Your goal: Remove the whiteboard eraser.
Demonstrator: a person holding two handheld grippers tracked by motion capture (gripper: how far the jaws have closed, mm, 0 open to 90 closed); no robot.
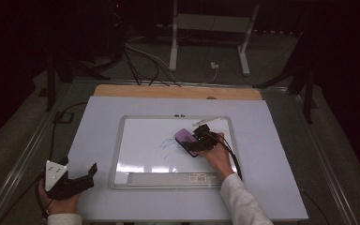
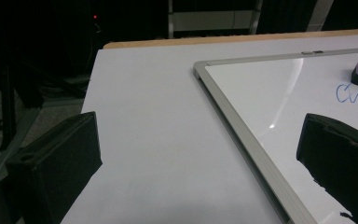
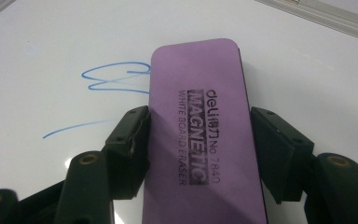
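Holding the purple eraser [image 3: 200, 140] across its width, my right gripper [image 1: 198, 140] has one black jaw pressed against each long side, closed onto it over the middle of the whiteboard [image 1: 136, 140]. The eraser lies flat on the white surface, its far end just touching the blue scribble [image 3: 114, 77], and a thinner blue stroke [image 3: 74, 128] runs off toward my left jaw. Printed on its top I can read "deli", "MAGNETIC", "WHITE BOARD ERASER" and "No 7840". From the high view the whiteboard sits on a pale sheet [image 1: 272, 140] covering the table, with a wooden edge [image 1: 145, 90] showing at the far side. My left gripper [image 1: 77, 182] rests off the board near the sheet's near left corner, its jaws spread wide with nothing between them, one over the sheet and one over the board's silver frame [image 2: 242, 135].
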